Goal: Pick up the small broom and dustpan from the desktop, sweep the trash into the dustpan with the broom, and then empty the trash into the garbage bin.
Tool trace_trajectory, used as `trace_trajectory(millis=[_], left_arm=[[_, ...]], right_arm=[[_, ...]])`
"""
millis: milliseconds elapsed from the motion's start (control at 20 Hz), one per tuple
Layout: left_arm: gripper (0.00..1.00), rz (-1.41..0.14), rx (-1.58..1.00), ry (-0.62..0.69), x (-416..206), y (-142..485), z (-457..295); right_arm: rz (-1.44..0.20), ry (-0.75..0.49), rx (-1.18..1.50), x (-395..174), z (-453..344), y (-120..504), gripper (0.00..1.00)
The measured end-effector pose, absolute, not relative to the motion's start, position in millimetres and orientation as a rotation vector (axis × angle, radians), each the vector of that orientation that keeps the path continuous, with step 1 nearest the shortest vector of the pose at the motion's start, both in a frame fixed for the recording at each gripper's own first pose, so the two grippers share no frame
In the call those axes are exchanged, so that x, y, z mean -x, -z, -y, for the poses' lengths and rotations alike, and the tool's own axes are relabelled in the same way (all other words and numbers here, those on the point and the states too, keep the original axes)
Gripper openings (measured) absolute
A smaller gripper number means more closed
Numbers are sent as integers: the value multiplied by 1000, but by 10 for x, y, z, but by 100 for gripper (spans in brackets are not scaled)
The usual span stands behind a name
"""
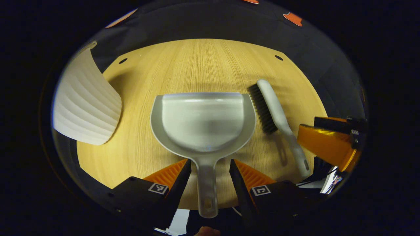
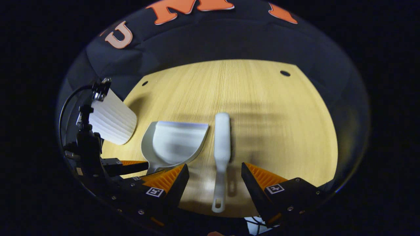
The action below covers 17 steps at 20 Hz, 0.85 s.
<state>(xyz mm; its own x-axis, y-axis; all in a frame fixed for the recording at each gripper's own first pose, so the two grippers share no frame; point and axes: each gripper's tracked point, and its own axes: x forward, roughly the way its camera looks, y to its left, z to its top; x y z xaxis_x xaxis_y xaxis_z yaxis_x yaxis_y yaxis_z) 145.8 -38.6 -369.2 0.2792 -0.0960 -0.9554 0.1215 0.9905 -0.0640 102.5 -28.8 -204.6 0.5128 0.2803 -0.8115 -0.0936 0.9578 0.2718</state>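
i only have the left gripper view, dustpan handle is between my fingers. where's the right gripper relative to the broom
Observer: In the right gripper view, the right gripper is open, and the broom has its handle lying between the fingers, untouched.
Operator: which way is the broom handle pointing for it
Observer: Straight back toward that gripper, with the hanging loop at the near end.
Operator: anything near the dustpan on that side
Observer: The dustpan lies just left of the broom, a strip of bare desktop between them.
Operator: is the bin visible there
Observer: Yes, the white ribbed garbage bin stands left of the dustpan.
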Motion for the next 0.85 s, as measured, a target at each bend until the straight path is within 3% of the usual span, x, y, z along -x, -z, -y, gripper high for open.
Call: trace_trajectory(millis=[200, 300, 600, 850], left_arm=[[81, -1066, -34, 111, -2031, 3226, 241], [98, -946, -38, 96, -2307, 2952, 169], [98, -596, 15, 50, -2817, 2188, -313], [98, -284, 18, -2, -2766, 1622, -583]], right_arm=[[-865, -197, -193, -1199, 429, 1635, 97], [-781, -183, -197, -1300, 501, 1399, 97], [-480, -141, -219, -1505, 847, 576, 96], [-245, -105, -162, -1599, 1015, -31, 96]])
